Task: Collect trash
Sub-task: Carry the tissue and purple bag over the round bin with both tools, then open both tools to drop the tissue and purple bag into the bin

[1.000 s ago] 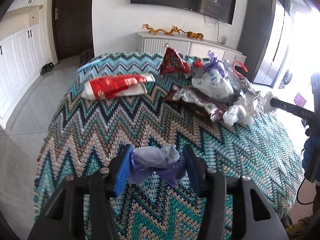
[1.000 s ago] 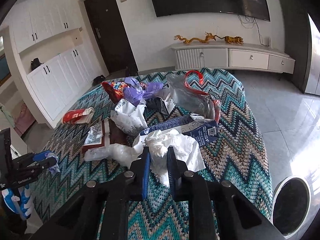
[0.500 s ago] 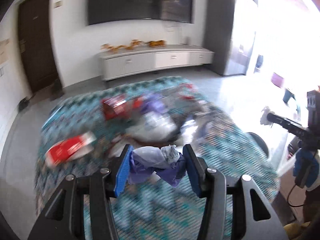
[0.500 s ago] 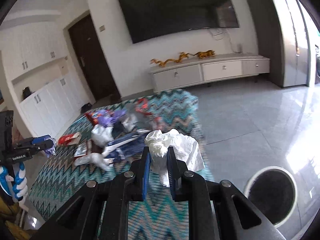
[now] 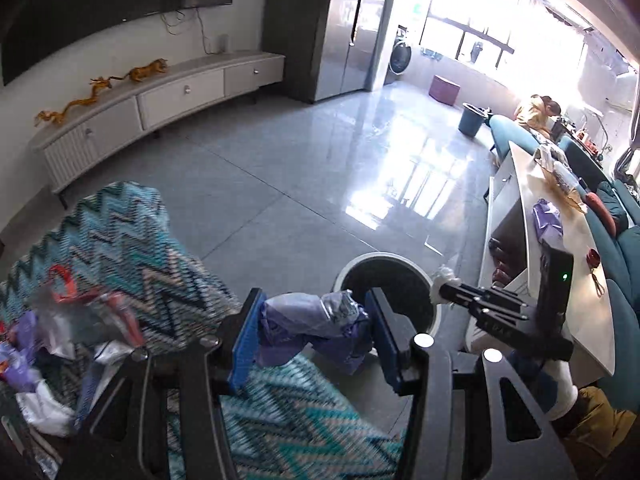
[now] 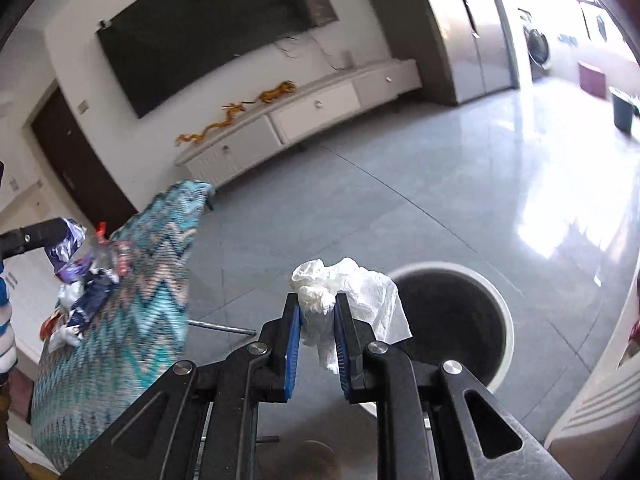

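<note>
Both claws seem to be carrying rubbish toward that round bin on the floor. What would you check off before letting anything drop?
1. Right claw grips the crumpled white tissue: ok.
2. Left claw grips the crumpled purple plastic wrapper: ok.
3. Round white bin with dark inside is open at the top: ok.
4. Tissue directly above the bin opening: cannot tell; it shows at the bin's left rim.
5. Purple wrapper above the opening: cannot tell; it shows in front of the bin's near-left rim.
6. Claws apart from each other: ok, though close.
</note>
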{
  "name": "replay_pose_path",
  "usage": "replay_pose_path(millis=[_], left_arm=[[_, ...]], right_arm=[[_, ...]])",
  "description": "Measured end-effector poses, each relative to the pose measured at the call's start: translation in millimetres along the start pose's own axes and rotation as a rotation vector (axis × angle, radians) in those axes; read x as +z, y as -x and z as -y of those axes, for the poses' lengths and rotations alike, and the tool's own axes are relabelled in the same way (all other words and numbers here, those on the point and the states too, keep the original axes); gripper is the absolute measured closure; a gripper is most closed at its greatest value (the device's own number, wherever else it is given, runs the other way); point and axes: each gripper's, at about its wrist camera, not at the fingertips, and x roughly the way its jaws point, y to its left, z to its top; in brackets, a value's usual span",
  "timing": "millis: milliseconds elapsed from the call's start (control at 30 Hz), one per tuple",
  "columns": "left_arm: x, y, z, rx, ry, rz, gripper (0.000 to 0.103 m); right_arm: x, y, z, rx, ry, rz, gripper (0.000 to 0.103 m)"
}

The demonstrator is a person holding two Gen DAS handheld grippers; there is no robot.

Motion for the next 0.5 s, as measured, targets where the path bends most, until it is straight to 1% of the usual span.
replay_pose_path(millis=[100,267,367,400,500], left_arm=[[14,-48,19,-0.058,0.022,-0.063,0.053],[29,-122,38,-0.099,0.055,-0.14,0.052],[36,-152,43,-0.112,0.073,-0.159,0.052],[37,-158,44,-0.114,0.078,-0.165,0.052],[40,-178,44,-0.128,0.112,-0.187,0.05]], right_arm=[[-6,-18,33,-0.02,-0.055,-0.038,0.086],[-9,-37,62,-0.047,-0.1,-0.077,0.087],[-11,-44,76,-0.055,-0.11,-0.094,0.086],[-11,-46,79,-0.059,-0.111,-0.099,0.085],[-12,-54,86,-0.069,-0.119,-0.11,0.085]])
